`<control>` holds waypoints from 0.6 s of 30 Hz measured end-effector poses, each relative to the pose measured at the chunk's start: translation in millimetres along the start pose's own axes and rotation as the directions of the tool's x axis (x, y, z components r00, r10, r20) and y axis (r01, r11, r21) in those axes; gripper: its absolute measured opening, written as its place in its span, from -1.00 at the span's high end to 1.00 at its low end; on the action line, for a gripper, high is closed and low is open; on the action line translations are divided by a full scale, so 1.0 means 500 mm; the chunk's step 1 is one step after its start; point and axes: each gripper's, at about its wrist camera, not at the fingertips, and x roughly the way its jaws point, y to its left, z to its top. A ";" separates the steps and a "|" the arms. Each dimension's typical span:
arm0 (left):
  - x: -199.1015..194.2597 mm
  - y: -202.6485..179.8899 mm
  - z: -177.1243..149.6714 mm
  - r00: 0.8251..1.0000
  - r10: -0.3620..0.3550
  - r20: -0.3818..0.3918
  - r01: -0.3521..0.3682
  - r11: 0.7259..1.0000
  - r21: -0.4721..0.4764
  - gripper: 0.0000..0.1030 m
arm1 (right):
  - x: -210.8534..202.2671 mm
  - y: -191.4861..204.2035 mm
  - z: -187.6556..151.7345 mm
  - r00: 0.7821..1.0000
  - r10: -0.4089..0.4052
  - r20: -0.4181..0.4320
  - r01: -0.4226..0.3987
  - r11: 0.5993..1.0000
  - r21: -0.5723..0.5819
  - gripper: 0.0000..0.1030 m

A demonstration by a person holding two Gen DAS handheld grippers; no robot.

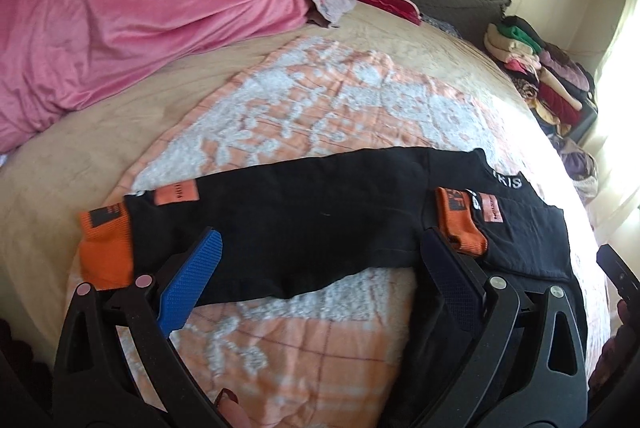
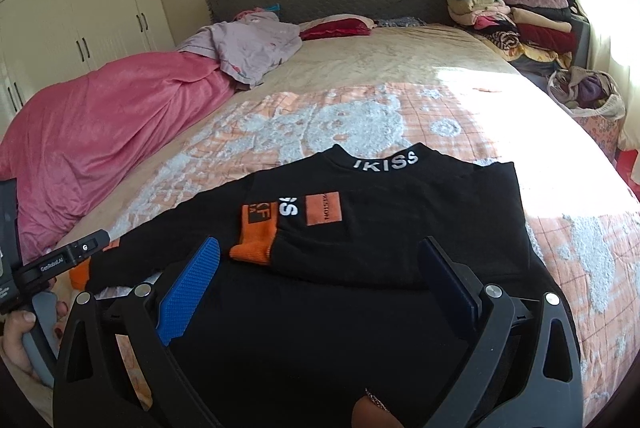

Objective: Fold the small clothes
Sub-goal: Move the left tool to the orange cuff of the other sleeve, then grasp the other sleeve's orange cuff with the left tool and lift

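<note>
A small black sweatshirt with orange cuffs and white "IKISS" collar lettering lies flat on the bed. One sleeve is folded across the chest, its orange cuff on the body. The other sleeve stretches out left, ending in an orange cuff. My left gripper is open, hovering over the outstretched sleeve. My right gripper is open, just above the shirt's lower body. The left gripper's body shows at the left of the right wrist view.
The orange and white patterned blanket covers the bed. A pink duvet is heaped at the left. A lilac garment, a red item, stacked folded clothes and a bag of clothes lie beyond.
</note>
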 end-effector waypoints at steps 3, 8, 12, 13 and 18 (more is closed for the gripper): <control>-0.015 0.030 -0.001 0.999 0.039 0.009 -0.039 0.999 -0.023 -0.81 | 0.005 0.031 0.006 1.000 0.031 -0.002 -0.031 0.999 -0.023 -0.91; -0.030 0.078 -0.007 0.997 0.081 0.009 -0.081 0.995 -0.057 -0.81 | 0.016 0.087 0.009 0.997 0.074 -0.013 -0.075 0.995 -0.069 -0.91; -0.039 0.119 -0.015 0.992 0.123 0.003 -0.122 0.988 -0.096 -0.81 | 0.032 0.127 0.005 0.994 0.101 -0.031 -0.104 0.989 -0.103 -0.91; -0.041 0.129 -0.018 0.991 0.132 0.001 -0.131 0.986 -0.103 -0.81 | 0.035 0.137 0.003 0.994 0.105 -0.036 -0.108 0.988 -0.111 -0.91; -0.042 0.180 -0.033 0.987 0.159 -0.020 -0.160 0.976 -0.150 -0.81 | 0.052 0.179 -0.005 0.990 0.131 -0.059 -0.138 0.981 -0.136 -0.91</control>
